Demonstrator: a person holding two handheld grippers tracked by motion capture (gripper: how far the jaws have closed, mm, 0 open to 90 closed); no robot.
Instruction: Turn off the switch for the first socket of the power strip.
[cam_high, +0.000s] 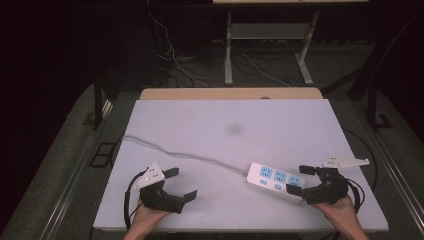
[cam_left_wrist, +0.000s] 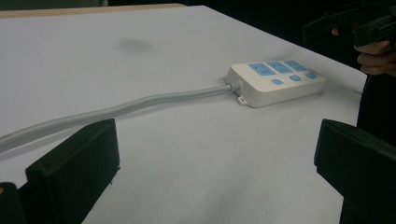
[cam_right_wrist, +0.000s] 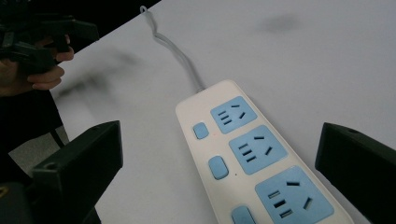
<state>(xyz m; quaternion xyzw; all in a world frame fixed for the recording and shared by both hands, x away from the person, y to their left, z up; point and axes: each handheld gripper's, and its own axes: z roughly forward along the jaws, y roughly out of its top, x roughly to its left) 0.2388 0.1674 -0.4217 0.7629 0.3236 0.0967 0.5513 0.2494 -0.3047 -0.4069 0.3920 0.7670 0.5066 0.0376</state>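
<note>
A white power strip (cam_high: 274, 180) with three blue sockets and blue switches lies flat at the front right of the white tabletop (cam_high: 225, 120). Its grey cable (cam_high: 180, 153) snakes left across the table and off the left edge. My right gripper (cam_high: 299, 180) is open, with its jaws either side of the strip's right end, not touching it. In the right gripper view the strip (cam_right_wrist: 252, 158) lies between the open jaws of the right gripper (cam_right_wrist: 219, 196). My left gripper (cam_high: 182, 184) is open and empty at the front left, pointing at the strip (cam_left_wrist: 275, 79) and cable (cam_left_wrist: 140, 102).
A dark smudge (cam_high: 234, 129) marks the middle of the tabletop. A wooden edge (cam_high: 230, 93) runs along the far side. Beyond it are metal desk legs (cam_high: 228, 50) and loose floor cables (cam_high: 175, 60). The table's front edge is just under both hands.
</note>
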